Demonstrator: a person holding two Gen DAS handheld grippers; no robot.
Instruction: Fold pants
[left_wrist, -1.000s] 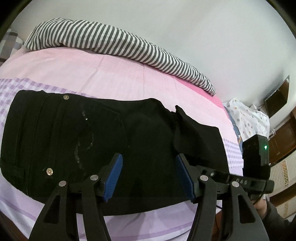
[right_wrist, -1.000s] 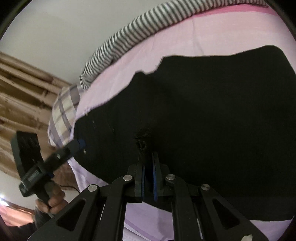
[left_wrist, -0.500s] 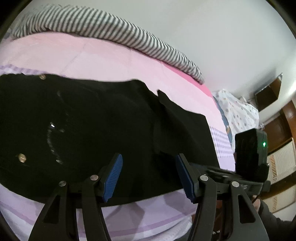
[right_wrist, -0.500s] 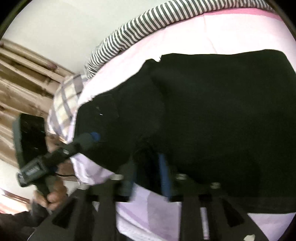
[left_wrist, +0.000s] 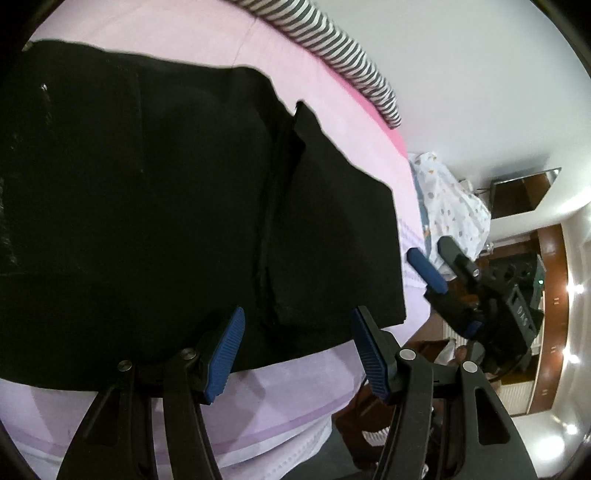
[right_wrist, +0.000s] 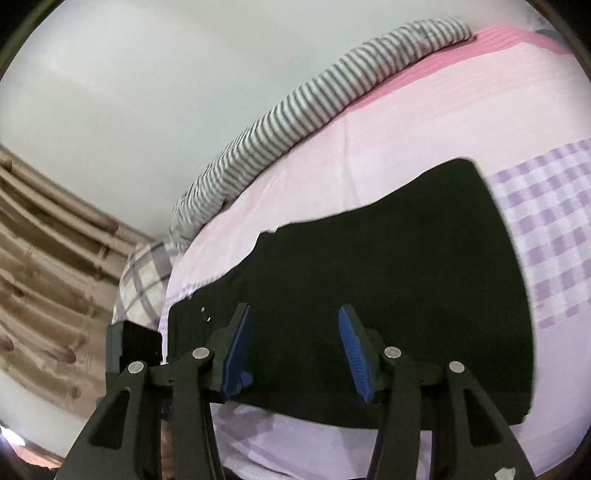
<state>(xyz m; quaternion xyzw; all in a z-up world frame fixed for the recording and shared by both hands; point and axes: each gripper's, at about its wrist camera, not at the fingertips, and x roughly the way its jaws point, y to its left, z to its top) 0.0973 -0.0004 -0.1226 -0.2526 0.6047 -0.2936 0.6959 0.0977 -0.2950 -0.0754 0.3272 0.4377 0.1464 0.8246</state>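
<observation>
The black pants lie folded flat on the pink and lilac bed sheet, with a layered fold edge running down the middle right. My left gripper is open and empty, just above the near edge of the pants. In the right wrist view the pants lie as a dark slab. My right gripper is open and empty over their near edge. The right gripper also shows in the left wrist view, off the bed's right side, apart from the pants.
A striped grey-and-white bolster lies along the far edge of the bed against the white wall. A plaid pillow sits at the bed's left corner beside beige curtains. A dotted white cloth and wooden furniture stand to the right.
My right gripper let go of the pants, opened, and pulled back off the bed's edge. My left gripper stayed open and shifted right along the near edge. The pants now lie flatter.
</observation>
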